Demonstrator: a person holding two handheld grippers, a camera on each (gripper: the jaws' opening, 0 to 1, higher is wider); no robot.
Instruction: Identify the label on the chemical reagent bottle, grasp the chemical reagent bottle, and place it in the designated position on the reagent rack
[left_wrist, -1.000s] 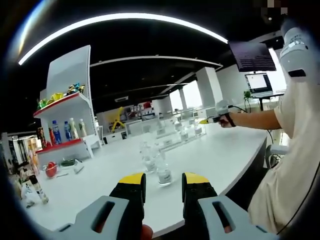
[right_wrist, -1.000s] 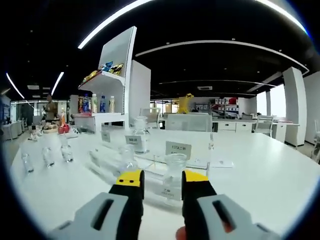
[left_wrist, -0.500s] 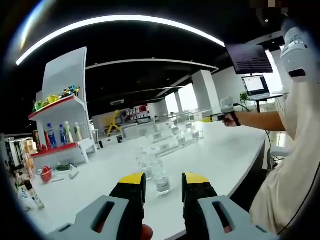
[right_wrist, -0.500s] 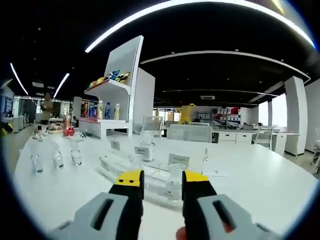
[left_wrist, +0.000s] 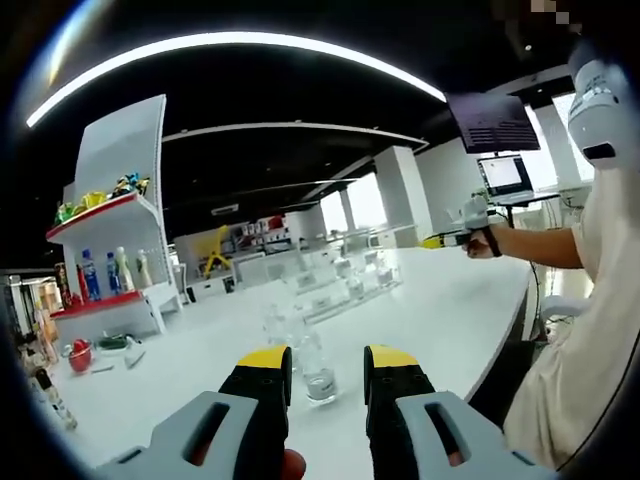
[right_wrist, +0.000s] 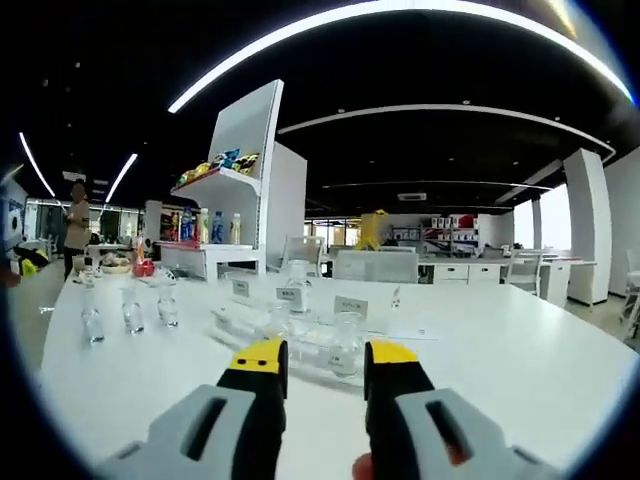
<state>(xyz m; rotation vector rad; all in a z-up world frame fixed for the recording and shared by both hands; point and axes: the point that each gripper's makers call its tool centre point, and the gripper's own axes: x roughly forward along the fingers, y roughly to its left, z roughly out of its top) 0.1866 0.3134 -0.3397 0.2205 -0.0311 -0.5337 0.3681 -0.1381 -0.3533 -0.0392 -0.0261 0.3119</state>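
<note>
A small clear glass reagent bottle (left_wrist: 318, 372) is seen standing on the white surface (left_wrist: 440, 310) just ahead of the empty left gripper (left_wrist: 326, 364), whose jaws are held apart. The empty right gripper (right_wrist: 324, 358) is likewise held with jaws apart, and the clear acrylic reagent rack (right_wrist: 300, 335) with white label cards is seen just beyond it.

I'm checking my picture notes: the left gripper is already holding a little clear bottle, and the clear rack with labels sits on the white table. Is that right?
Not quite. In the left gripper view the left gripper is open and empty; the little clear bottle stands on the white table ahead of its jaws. The clear rack with labels does sit on that table.
</note>
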